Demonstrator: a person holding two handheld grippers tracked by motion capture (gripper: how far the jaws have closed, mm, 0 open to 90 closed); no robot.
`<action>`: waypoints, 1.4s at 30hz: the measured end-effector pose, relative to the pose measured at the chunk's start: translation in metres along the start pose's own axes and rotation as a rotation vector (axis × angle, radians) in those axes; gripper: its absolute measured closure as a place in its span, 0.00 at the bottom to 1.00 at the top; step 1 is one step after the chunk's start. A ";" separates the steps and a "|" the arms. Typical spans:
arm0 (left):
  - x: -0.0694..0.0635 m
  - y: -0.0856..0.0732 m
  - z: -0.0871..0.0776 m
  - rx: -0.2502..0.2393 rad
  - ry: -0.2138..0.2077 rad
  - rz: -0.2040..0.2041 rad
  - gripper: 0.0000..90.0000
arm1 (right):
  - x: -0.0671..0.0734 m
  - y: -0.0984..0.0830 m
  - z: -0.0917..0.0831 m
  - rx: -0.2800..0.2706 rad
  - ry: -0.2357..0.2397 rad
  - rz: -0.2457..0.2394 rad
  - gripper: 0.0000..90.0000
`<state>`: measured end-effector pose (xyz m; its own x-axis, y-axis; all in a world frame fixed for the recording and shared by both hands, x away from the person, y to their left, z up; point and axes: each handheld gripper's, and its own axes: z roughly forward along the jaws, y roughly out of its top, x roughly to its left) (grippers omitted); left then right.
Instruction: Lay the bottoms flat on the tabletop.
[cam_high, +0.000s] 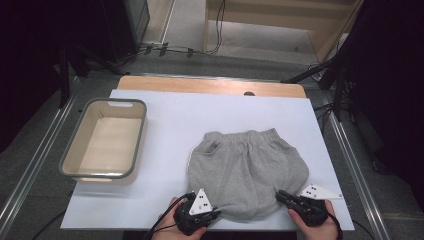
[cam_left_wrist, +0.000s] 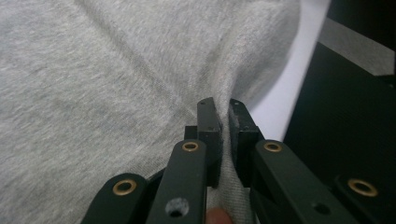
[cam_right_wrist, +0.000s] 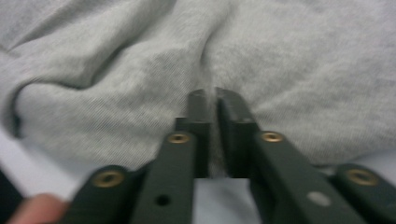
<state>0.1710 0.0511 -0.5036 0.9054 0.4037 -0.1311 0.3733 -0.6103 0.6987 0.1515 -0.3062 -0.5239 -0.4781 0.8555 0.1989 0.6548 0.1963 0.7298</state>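
Observation:
Grey sweat shorts (cam_high: 246, 167) lie flat on the white table cover, waistband toward the far side. My left gripper (cam_high: 216, 212) is at the near left leg hem, and its jaws pinch a fold of the grey fabric (cam_left_wrist: 140, 70); the left gripper (cam_left_wrist: 223, 105) is shut on it. My right gripper (cam_high: 280, 196) is at the near right leg hem. In the right gripper view the right gripper (cam_right_wrist: 211, 93) clamps a ridge of the shorts (cam_right_wrist: 289, 60) between its pads. A hand holds each gripper at the table's near edge.
An empty beige bin with a grey rim (cam_high: 142, 112) stands at the left of the white table cover (cam_high: 170, 115). A wooden table edge (cam_high: 210, 85) runs along the far side. Cables lie on the floor beyond it.

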 end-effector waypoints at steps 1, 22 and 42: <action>0.000 -0.001 -0.003 0.012 -0.007 0.004 0.95 | 0.002 -0.002 -0.001 0.023 0.014 -0.005 0.97; 0.077 0.046 -0.022 -0.185 0.150 -0.161 0.44 | -0.026 0.057 -0.020 -0.163 -0.051 -0.034 0.62; 0.182 0.081 0.034 -0.071 0.236 -0.373 0.52 | -0.108 0.113 0.057 -0.038 -0.133 0.035 0.61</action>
<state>0.3727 0.0515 -0.4947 0.6375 0.7370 -0.2246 0.6433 -0.3488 0.6816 0.3105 -0.3495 -0.5000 -0.3719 0.9178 0.1386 0.6464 0.1489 0.7483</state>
